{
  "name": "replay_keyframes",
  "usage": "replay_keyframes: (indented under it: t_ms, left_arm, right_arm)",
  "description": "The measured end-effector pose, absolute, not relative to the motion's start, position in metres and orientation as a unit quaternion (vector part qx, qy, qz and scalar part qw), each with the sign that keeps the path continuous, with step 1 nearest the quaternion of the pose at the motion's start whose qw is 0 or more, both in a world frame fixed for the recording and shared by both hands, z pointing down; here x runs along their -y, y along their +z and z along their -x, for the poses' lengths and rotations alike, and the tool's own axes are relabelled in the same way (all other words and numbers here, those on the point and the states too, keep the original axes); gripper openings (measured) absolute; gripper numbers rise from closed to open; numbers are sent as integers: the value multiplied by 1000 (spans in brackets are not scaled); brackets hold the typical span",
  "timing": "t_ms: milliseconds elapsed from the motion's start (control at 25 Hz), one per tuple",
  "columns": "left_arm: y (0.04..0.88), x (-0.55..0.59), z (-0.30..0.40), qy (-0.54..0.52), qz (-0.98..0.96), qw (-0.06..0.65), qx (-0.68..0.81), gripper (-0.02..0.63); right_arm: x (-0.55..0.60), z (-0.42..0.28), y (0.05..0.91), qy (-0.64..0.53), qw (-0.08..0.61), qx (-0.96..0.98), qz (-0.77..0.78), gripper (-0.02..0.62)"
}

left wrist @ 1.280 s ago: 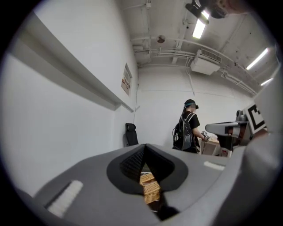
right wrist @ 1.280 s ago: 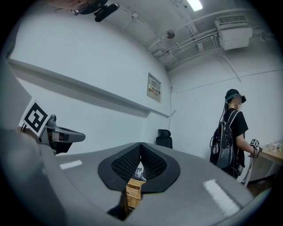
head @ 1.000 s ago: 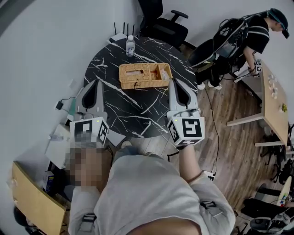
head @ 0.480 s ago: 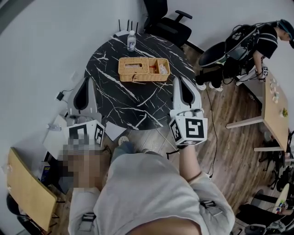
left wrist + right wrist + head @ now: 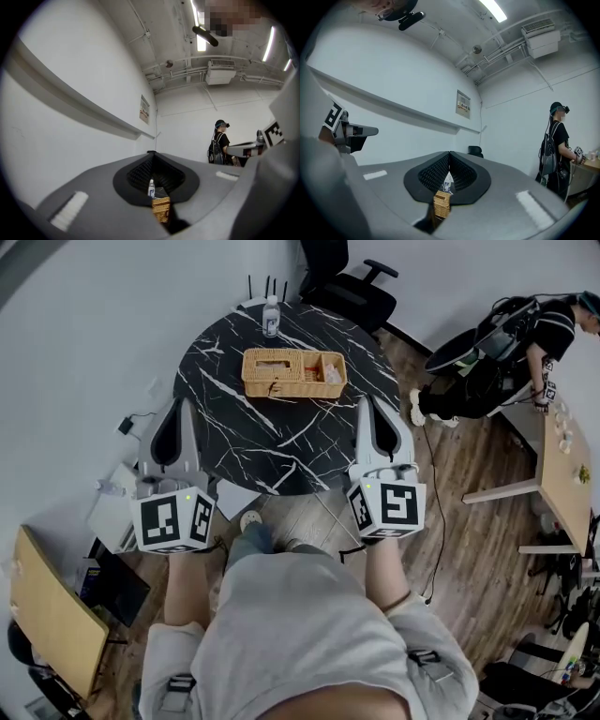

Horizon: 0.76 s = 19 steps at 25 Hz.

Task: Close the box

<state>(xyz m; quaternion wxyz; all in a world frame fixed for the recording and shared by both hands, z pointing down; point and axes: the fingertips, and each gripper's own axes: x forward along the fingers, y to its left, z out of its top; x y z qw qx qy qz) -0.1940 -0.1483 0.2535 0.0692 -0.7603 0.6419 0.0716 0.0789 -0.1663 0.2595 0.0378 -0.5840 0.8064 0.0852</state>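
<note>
Drawn back since a second ago, the left gripper [image 5: 178,405] now hangs off the near-left edge of the table rather than over its top. The whole table sits a little farther up the head view, and the second person [image 5: 530,343] has shifted toward the right edge.

The wooden floor [image 5: 469,456] fills the right half of the head view, with a light wooden desk [image 5: 562,465] standing on it at far right. The round black marble table [image 5: 281,442] stands in the middle, against a pale wall. A black office chair [image 5: 349,289] stands behind it. The second person, with a dark backpack, bends toward the desk.

The left gripper's jaws are pressed together with nothing between them, and they point toward the table. The right gripper [image 5: 369,401] is over the near-right rim of the table, its jaws likewise closed and empty. Both are well apart from the box.

The wicker box [image 5: 293,390] lies on the far half of the table, between the two grippers' lines. Its top faces up, with small things showing in its right compartment. Whether it has a lid I cannot tell. In each gripper view it shows only as a small patch beyond the closed jaws.

A water bottle [image 5: 271,317] stands upright just behind the box, near the far rim.
</note>
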Motion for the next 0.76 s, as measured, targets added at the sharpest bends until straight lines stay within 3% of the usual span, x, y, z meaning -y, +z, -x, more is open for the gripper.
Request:
replay_keyframes:
  t_ms: [760]
  left_arm:
    - [251, 138, 171, 71, 765, 69, -637, 58]
  right_arm:
    - [153, -95, 260, 85, 40, -806, 585, 5]
